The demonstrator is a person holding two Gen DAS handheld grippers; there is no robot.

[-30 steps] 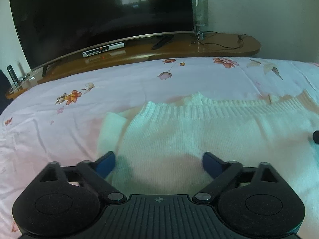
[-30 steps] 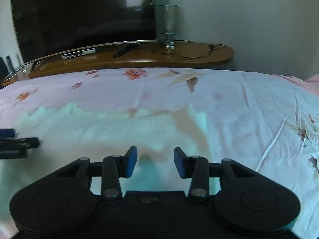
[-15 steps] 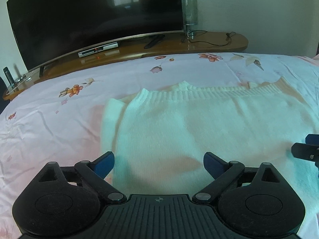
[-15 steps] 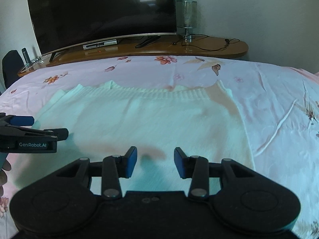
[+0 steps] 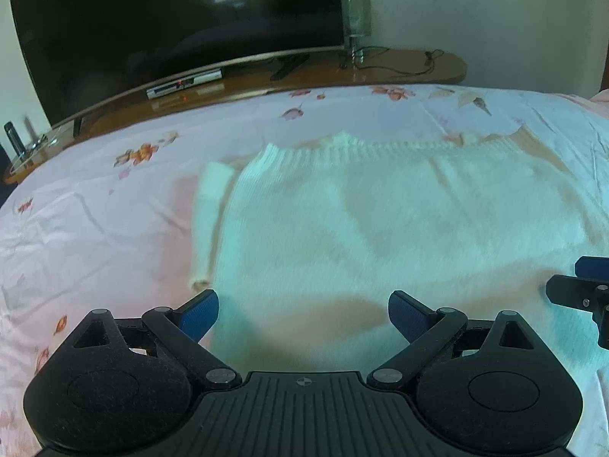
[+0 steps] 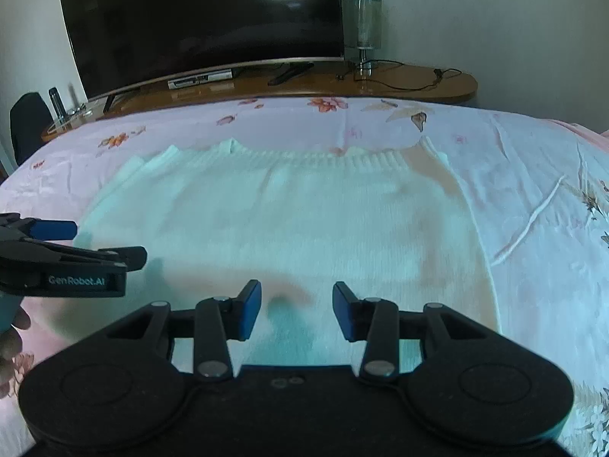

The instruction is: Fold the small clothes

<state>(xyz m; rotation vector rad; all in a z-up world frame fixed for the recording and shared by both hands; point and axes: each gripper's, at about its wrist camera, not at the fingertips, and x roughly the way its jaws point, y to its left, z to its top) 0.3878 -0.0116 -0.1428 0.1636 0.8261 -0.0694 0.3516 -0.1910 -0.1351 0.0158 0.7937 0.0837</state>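
White knitted sweater (image 5: 380,221) lies flat on the pink floral bedsheet (image 5: 95,221). Left gripper (image 5: 303,314) jaws spread wide, right gripper (image 6: 297,310) jaws apart (narrower), both empty, w/ sweater beneath.

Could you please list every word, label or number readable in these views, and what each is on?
"GenRobot.AI": white lettering on the side of the left gripper, seen from the right wrist view.
The set-top box under the television shows front markings too small and blurred to read.
Nothing else legible.
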